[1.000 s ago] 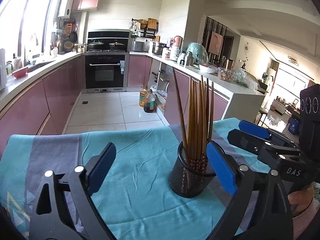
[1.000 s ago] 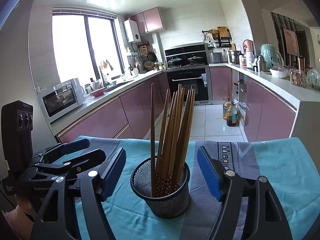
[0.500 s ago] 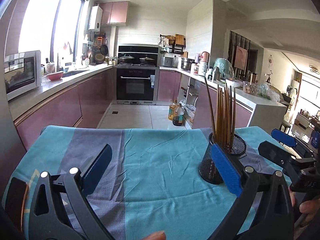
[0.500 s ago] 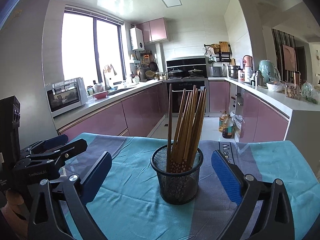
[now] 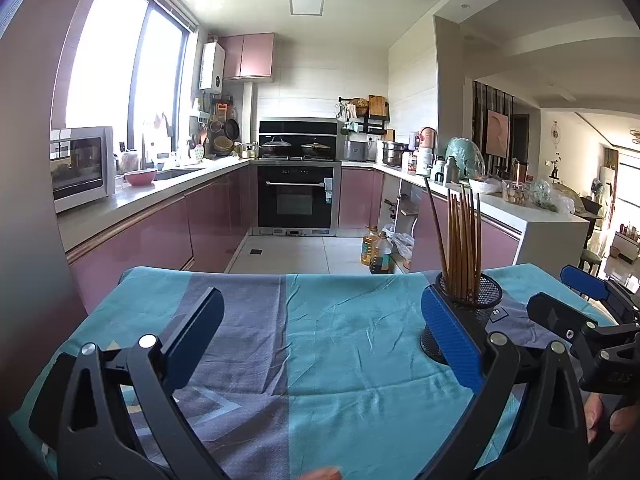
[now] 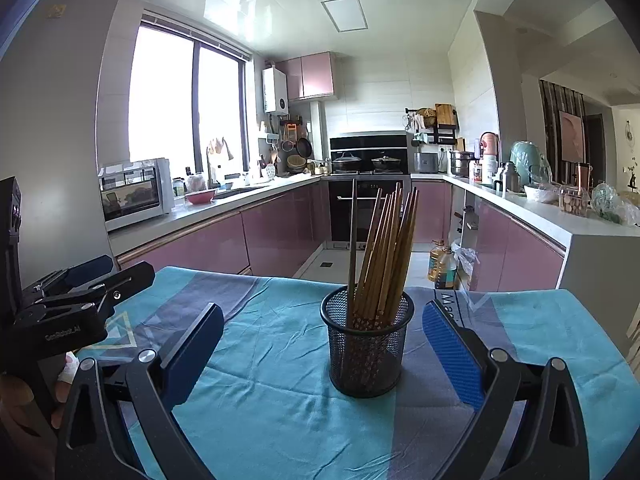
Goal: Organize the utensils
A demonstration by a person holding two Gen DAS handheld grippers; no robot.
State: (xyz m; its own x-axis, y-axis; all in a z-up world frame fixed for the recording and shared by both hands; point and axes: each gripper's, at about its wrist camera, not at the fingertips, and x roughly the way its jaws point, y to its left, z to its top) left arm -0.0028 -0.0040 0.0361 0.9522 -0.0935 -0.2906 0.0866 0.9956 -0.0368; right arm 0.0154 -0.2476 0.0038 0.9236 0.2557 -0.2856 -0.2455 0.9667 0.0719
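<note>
chopsticks (image 6: 382, 256) stand upright in the mesh holder (image 6: 366, 350) on the cloth-covered desk (image 6: 280, 400). right gripper (image 6: 322, 354) spread wide before the holder, untouching; left gripper (image 5: 320, 340) also spread, empty, left of it.

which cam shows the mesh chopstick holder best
The right wrist view: the mesh holder stands whole and centred on the cloth, with nothing in front. In the left wrist view it sits far right, its lower side hidden behind a blue finger.
</note>
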